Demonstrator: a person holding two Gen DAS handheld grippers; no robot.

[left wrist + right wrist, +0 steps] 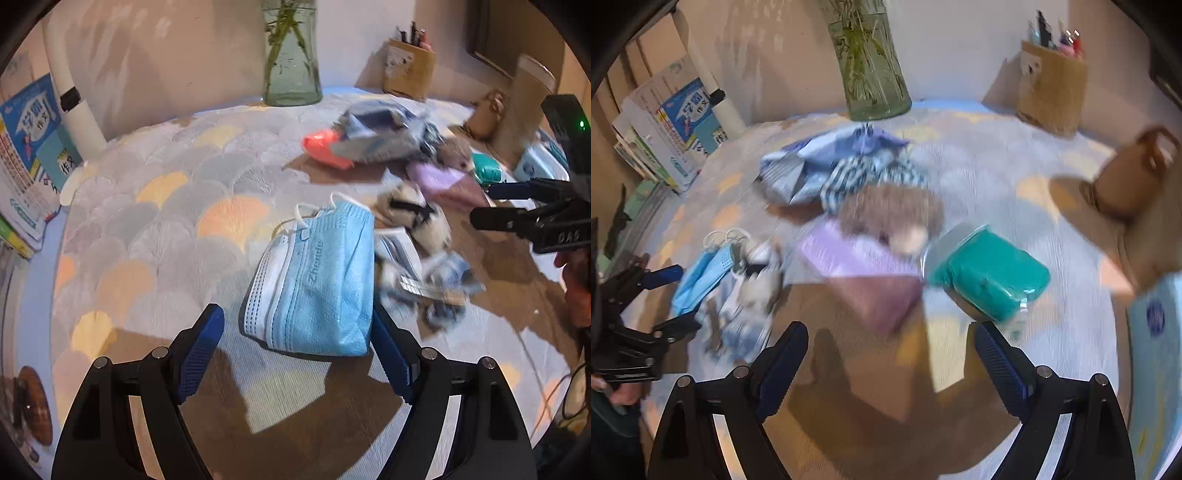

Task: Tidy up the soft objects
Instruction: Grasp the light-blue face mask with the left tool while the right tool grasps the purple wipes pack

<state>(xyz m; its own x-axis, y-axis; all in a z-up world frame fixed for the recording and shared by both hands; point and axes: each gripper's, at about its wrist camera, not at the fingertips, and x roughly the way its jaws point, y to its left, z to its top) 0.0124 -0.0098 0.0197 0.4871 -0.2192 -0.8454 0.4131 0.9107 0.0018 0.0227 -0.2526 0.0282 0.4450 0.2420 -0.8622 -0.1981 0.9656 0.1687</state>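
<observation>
A light blue face mask (317, 288) lies flat on the patterned tablecloth (166, 221). My left gripper (295, 350) stands open around its near end. The right pad (388, 347) is at the mask's edge and the left pad (201, 350) is well clear of it. Right of the mask is a heap of soft things: a black-and-white plush (413, 214), a blue-white cloth (436, 288), a purple pack (857, 258), a teal pack (986, 280), a brown plush (890, 210) and a striped cloth (849, 173). My right gripper (892, 354) hangs open over bare cloth in front of the purple and teal packs, holding nothing.
A glass vase (291, 62) and a pen holder (406, 70) stand by the back wall. Books (29, 147) and a white post (77, 107) are at the left. A brown jug (1134, 173) and a blue box (1156, 332) are at the right. An orange pack (321, 147) lies further back.
</observation>
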